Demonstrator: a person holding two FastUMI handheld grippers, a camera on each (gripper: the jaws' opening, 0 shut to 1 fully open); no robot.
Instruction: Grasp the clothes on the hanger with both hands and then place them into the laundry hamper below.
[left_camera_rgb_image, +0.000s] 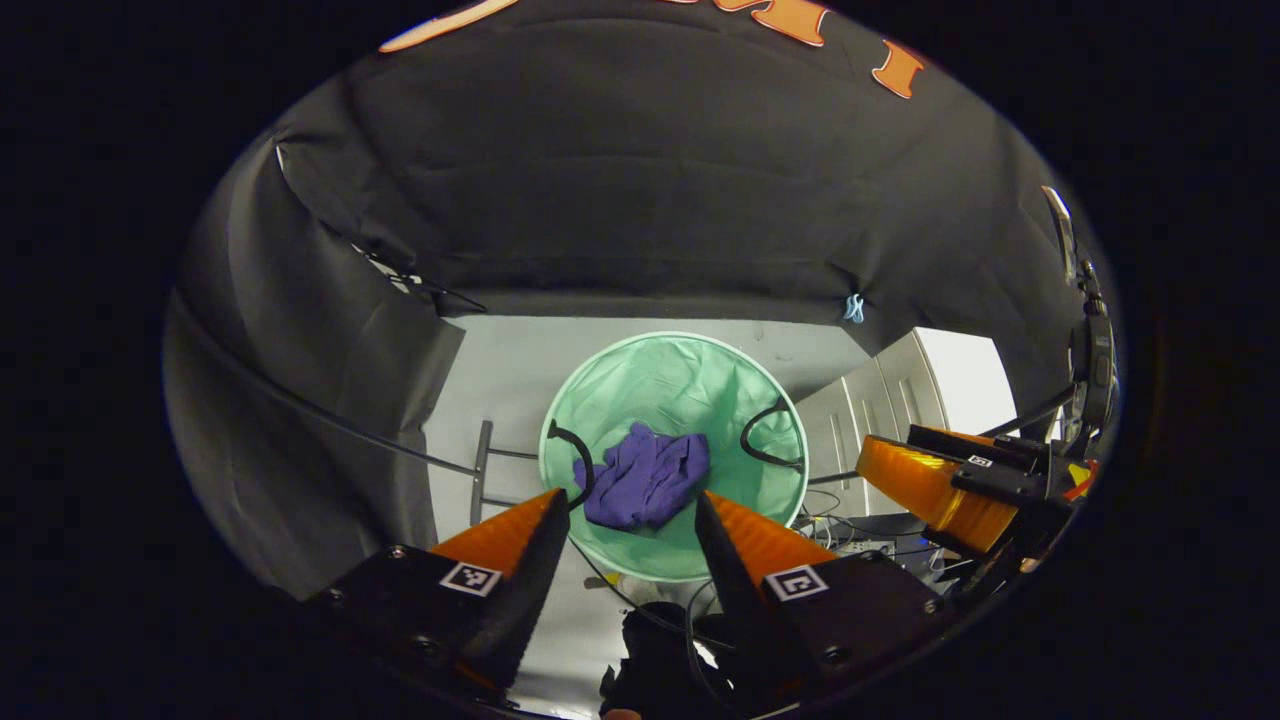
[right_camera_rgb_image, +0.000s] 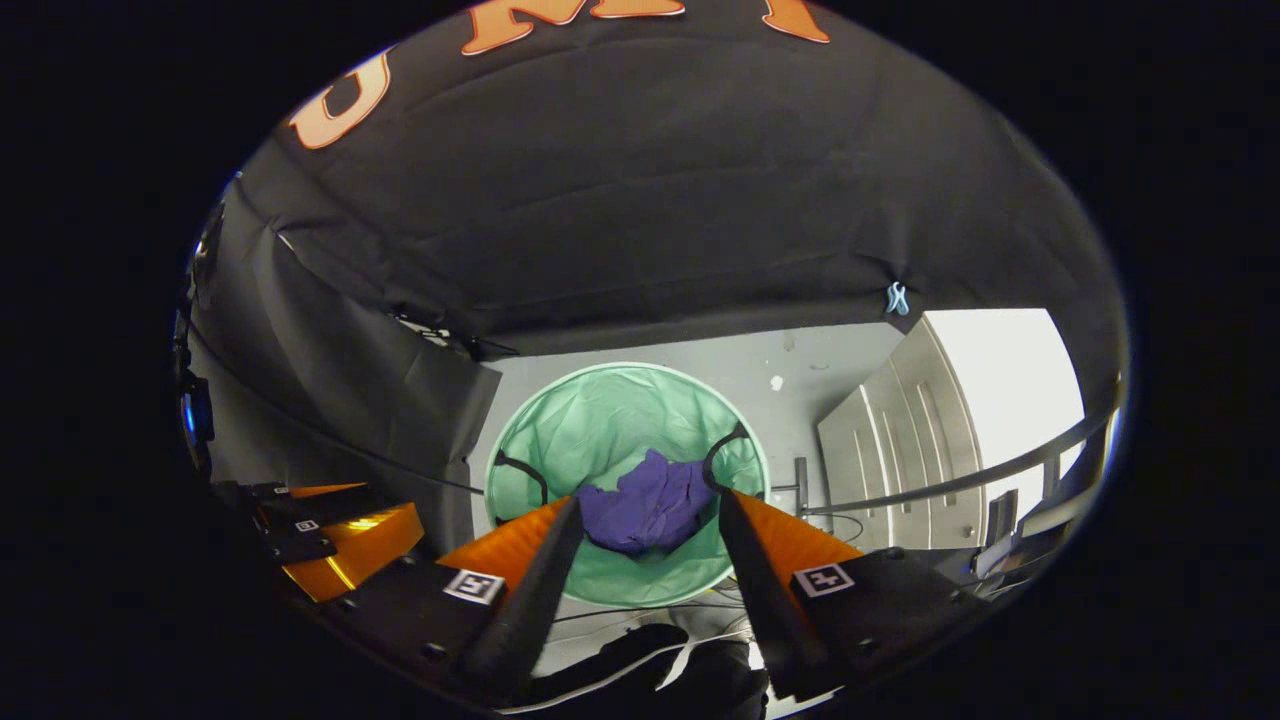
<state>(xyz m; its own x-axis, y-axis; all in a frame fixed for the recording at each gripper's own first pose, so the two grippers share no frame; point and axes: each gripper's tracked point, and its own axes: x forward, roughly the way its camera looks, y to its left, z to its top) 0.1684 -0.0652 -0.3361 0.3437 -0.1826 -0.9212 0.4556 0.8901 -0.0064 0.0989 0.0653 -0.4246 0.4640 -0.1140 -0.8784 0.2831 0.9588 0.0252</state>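
Observation:
A crumpled purple garment (left_camera_rgb_image: 645, 478) lies inside the round mint-green laundry hamper (left_camera_rgb_image: 640, 375) on the floor, below both grippers. In the left gripper view my left gripper (left_camera_rgb_image: 630, 500) hangs above the hamper, open, with nothing between its orange fingers (left_camera_rgb_image: 510, 530). In the right gripper view the purple garment (right_camera_rgb_image: 648, 508) rests in the hamper (right_camera_rgb_image: 590, 420) and my right gripper (right_camera_rgb_image: 645, 505) is open above it, empty. The right gripper (left_camera_rgb_image: 940, 480) also appears at the right of the left gripper view; the left gripper (right_camera_rgb_image: 345, 540) sits at the lower left of the right gripper view.
Black handles (left_camera_rgb_image: 770, 435) arch over the hamper's rim. A metal rail (right_camera_rgb_image: 960, 475) runs at the right. White cabinet panels (left_camera_rgb_image: 880, 400) stand to the right of the hamper, with cables (left_camera_rgb_image: 840, 520) on the floor near them. A blue clip (left_camera_rgb_image: 853, 308) pins the black cloth.

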